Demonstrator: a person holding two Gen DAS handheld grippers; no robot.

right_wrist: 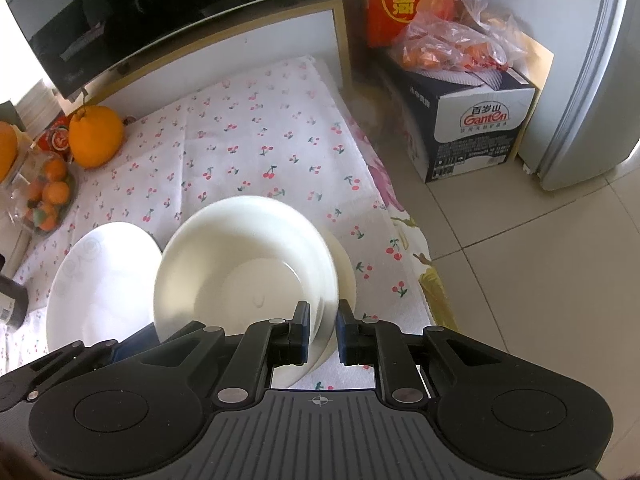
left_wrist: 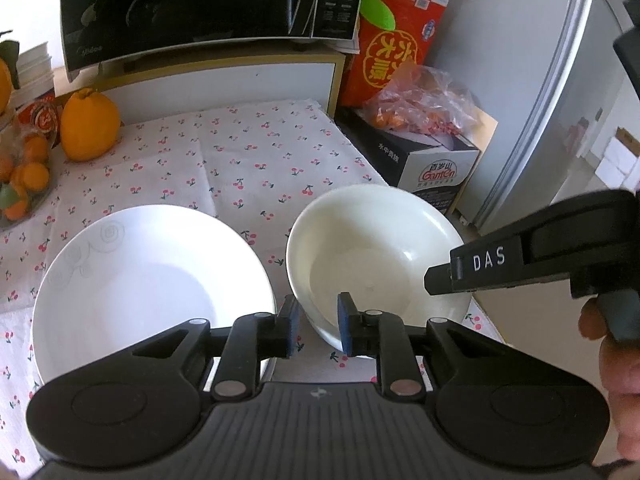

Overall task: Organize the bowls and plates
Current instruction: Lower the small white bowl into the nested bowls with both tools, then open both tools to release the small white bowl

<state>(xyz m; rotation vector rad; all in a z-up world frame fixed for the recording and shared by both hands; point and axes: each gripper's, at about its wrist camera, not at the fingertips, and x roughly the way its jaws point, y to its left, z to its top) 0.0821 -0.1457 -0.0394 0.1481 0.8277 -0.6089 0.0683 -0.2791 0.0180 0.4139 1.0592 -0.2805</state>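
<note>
Just one plate [left_wrist: 152, 280], two bowls [right_wrist: 248, 264].

Microwave [left_wrist: 192, 4] top cut off by the frame edge, bowl [right_wrist: 248, 264] rim blurred, plate [right_wrist: 100, 280] partly hidden behind the bowl, near bowl edge hidden by gripper fingers [right_wrist: 300, 332].

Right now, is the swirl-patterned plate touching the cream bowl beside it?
Apart. The left wrist view shows a strip of cherry-print tablecloth running between the right rim of the plate and the left rim of the cream bowl.
</note>
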